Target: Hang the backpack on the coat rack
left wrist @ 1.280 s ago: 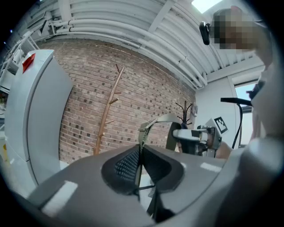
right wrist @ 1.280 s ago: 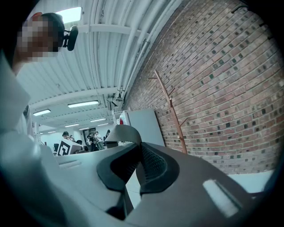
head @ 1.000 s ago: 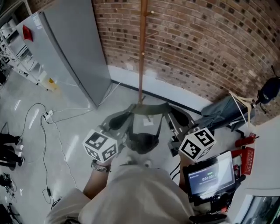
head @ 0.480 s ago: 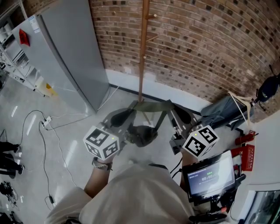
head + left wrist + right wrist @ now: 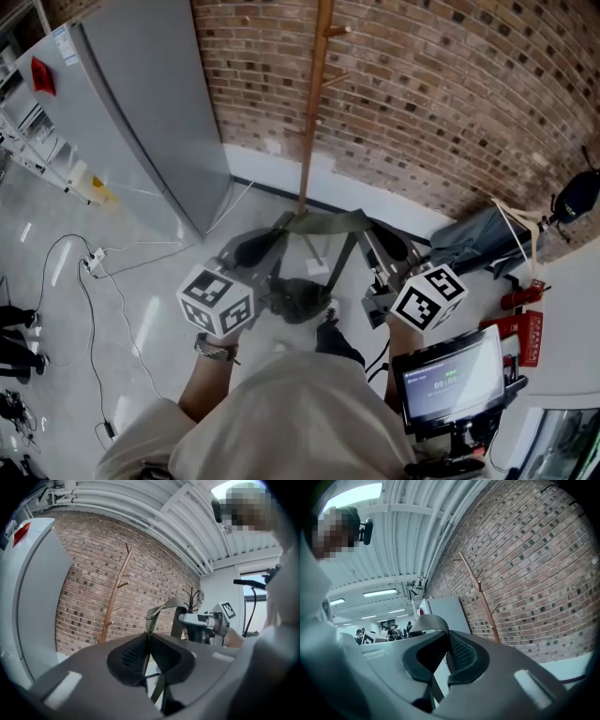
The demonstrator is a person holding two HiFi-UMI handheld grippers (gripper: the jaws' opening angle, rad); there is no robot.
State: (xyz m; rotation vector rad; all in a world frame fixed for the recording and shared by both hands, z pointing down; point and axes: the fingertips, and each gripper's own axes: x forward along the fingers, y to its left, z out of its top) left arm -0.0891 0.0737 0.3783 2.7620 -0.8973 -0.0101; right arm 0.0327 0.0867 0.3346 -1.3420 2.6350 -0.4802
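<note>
An olive-green backpack [image 5: 298,298] hangs by its top strap [image 5: 328,223], which is stretched between my two grippers. In the head view my left gripper [image 5: 270,246] is shut on the strap's left end and my right gripper [image 5: 375,246] on its right end. The wooden coat rack [image 5: 314,103] stands against the brick wall just beyond the strap. The left gripper view shows the left gripper [image 5: 148,645] pinching the strap [image 5: 161,607], with the coat rack [image 5: 115,602] ahead to the left. The right gripper view shows the right gripper [image 5: 444,656] clamped on the strap [image 5: 429,622], with the coat rack [image 5: 480,597] ahead to the right.
A tall grey cabinet [image 5: 141,103] stands left of the rack. Cables and a power strip [image 5: 94,261] lie on the floor at left. A grey bag [image 5: 478,239] leans on the wall at right, above red items [image 5: 523,328] and a screen [image 5: 450,375].
Both grippers, with the backpack between them, have moved toward the coat rack. The person has stepped forward, and a shoe now shows under the backpack.
</note>
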